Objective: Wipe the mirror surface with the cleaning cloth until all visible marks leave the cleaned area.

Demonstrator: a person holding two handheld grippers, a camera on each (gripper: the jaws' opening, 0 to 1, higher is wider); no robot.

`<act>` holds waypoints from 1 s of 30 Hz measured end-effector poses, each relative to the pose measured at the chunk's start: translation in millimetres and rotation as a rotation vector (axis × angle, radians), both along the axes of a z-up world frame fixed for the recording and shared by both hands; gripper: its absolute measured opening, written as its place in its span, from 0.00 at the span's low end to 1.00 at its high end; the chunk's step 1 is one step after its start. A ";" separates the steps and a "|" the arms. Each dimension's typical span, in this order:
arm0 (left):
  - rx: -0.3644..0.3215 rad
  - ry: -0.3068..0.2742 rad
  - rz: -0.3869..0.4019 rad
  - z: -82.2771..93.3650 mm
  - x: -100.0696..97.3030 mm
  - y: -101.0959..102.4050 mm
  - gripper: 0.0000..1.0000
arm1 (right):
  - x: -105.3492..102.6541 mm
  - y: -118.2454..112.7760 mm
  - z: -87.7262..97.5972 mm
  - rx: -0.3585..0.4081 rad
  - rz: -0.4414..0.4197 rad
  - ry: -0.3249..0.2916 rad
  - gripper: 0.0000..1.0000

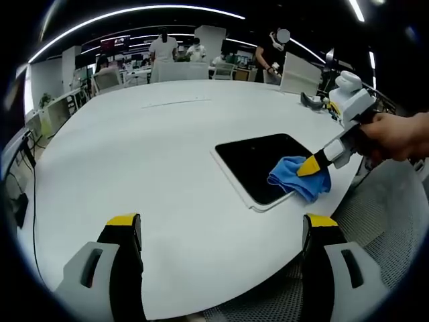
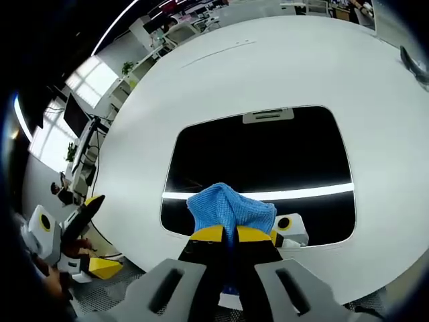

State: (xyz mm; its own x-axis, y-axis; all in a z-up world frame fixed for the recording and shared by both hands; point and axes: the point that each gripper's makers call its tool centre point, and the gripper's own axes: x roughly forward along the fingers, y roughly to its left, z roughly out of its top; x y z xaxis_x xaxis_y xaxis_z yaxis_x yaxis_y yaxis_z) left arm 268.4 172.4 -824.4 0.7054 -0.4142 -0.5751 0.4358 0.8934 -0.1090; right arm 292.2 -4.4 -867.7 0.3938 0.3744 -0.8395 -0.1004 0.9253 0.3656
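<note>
Wiping in progress: right gripper (image 2: 223, 234), jaws clamped on cleaning cloth (image 2: 229, 208), presses it onto mirror (image 2: 261, 151); next, sweep across the glass, apparently mark-free here; left gripper (image 1: 221, 228) jaws wide, idle.

Mirror near bench edge, cloth on its corner

The mirror (image 1: 258, 164) lies flat on the bench (image 1: 147, 174), close to the near right edge. The cloth (image 1: 299, 178) sits on the mirror's near corner, under the right hand-held gripper (image 2: 224, 235). The left hand-held gripper (image 1: 221, 228) hangs over the bench, well left of the mirror. People (image 1: 163, 48) stand behind the bench.
</note>
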 end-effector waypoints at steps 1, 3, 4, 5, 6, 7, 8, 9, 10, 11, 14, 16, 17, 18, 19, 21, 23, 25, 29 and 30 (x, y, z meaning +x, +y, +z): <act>0.004 0.000 -0.003 -0.1 -0.1 -0.2 0.99 | 2.8 0.7 -0.1 -0.003 0.000 -0.003 0.00; 0.005 -0.008 -0.005 0.9 0.4 -0.4 0.99 | 10.6 2.1 -0.5 -0.016 0.010 -0.019 0.00; 0.002 -0.009 0.001 1.0 1.1 0.8 0.99 | 14.3 2.6 -0.7 -0.018 0.012 -0.021 0.00; -0.001 -0.007 0.005 0.7 1.2 1.4 0.99 | 18.3 2.5 -0.9 -0.018 0.012 -0.022 0.00; -0.002 -0.002 0.006 -0.2 1.0 1.4 0.99 | 21.2 2.4 -1.1 -0.019 0.012 -0.023 0.00; 0.001 0.001 0.002 -0.9 0.5 0.8 0.99 | 24.2 2.4 -1.2 -0.020 0.012 -0.024 0.00; 0.008 0.004 -0.005 -1.9 0.0 0.3 0.99 | 28.3 2.8 -0.8 -0.022 0.011 -0.026 0.00; 0.008 0.004 -0.005 -2.0 0.1 0.4 0.98 | 30.9 3.1 -0.7 -0.023 0.011 -0.026 0.00; 0.007 0.004 -0.004 -2.0 0.2 0.6 0.98 | 36.4 3.5 -1.8 -0.027 0.013 -0.029 0.00; 0.006 0.004 -0.002 -2.1 0.1 0.9 0.98 | 40.3 3.7 -2.3 -0.029 0.015 -0.033 0.00; 0.013 0.007 -0.003 -3.0 -0.1 2.1 0.98 | 52.5 4.6 -2.7 -0.035 0.018 -0.043 0.00; 0.018 -0.002 -0.011 -2.0 0.7 1.7 0.98 | 60.5 4.3 -2.4 -0.032 0.014 -0.042 0.00; 0.023 -0.008 -0.017 -1.3 1.0 1.4 0.98 | 62.9 4.0 -1.9 -0.029 0.009 -0.040 0.00; 0.042 -0.012 -0.029 -1.2 0.8 1.5 0.98 | 67.4 3.7 -2.2 -0.027 0.005 -0.038 0.00; 0.047 -0.032 -0.034 1.9 2.0 0.2 0.98 | 70.2 4.0 -2.4 -0.031 0.006 -0.038 0.00; 0.028 -0.022 -0.022 1.2 2.2 1.2 0.99 | 77.2 4.2 -2.5 -0.045 0.019 -0.054 0.00; 0.027 -0.009 -0.012 -1.5 2.0 4.6 0.99 | 81.8 4.0 -1.4 -0.036 0.013 -0.051 0.00; 0.023 -0.011 -0.009 -1.0 2.2 4.6 0.99 | 86.4 3.6 -1.0 -0.030 0.007 -0.050 0.00; 0.017 -0.008 0.001 -1.2 2.3 5.7 0.99 | 98.3 3.8 -1.1 -0.031 0.005 -0.056 0.00; 0.015 -0.005 0.001 -1.7 2.3 5.7 0.99 | 101.1 4.0 -0.8 -0.029 0.002 -0.056 0.00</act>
